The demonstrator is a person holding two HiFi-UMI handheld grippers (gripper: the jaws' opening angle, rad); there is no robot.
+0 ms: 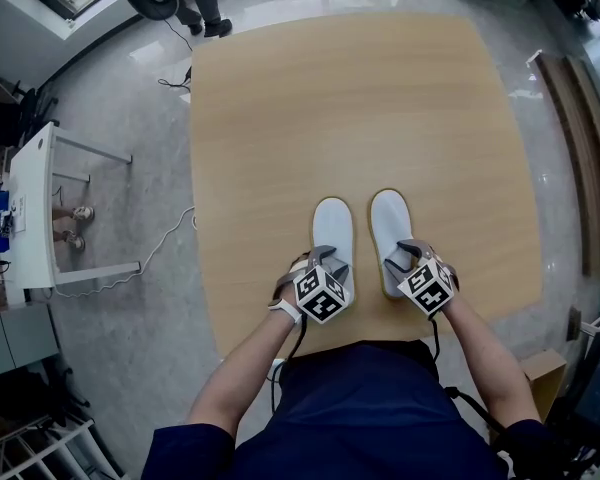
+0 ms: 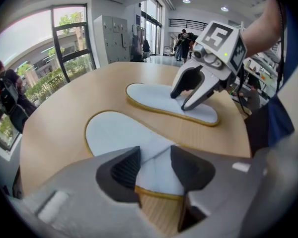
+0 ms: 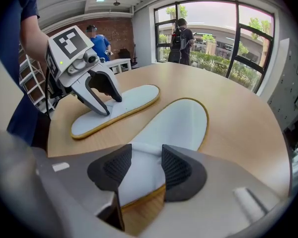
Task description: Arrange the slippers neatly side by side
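My left hand-held gripper (image 2: 156,168) sits at the heel end of the left slipper (image 2: 114,133). Its jaws are narrowed, and the slipper's white fabric fills the gap from pad to pad. A crease in it suggests the fabric is pinched, though I can't be sure how firmly. My right hand-held gripper (image 3: 144,168) is set the same way on the right slipper (image 3: 181,120), jaws drawn in narrow with the pale upper between the ribbed pads.

In the head view both slippers lie in the lower middle of the frame, on the wooden worktop (image 1: 350,98) close to its near edge. They lie side by side with their toes towards the top of the frame, and a thin strip of bare wood shows between them. The right one reaches slightly higher in the frame than the left. Each has a yellow rim around a white sole.

Both marker cubes are at the slippers' lower ends, just above my forearms. A white cable (image 1: 150,258) trails over the grey floor at the left of the worktop.
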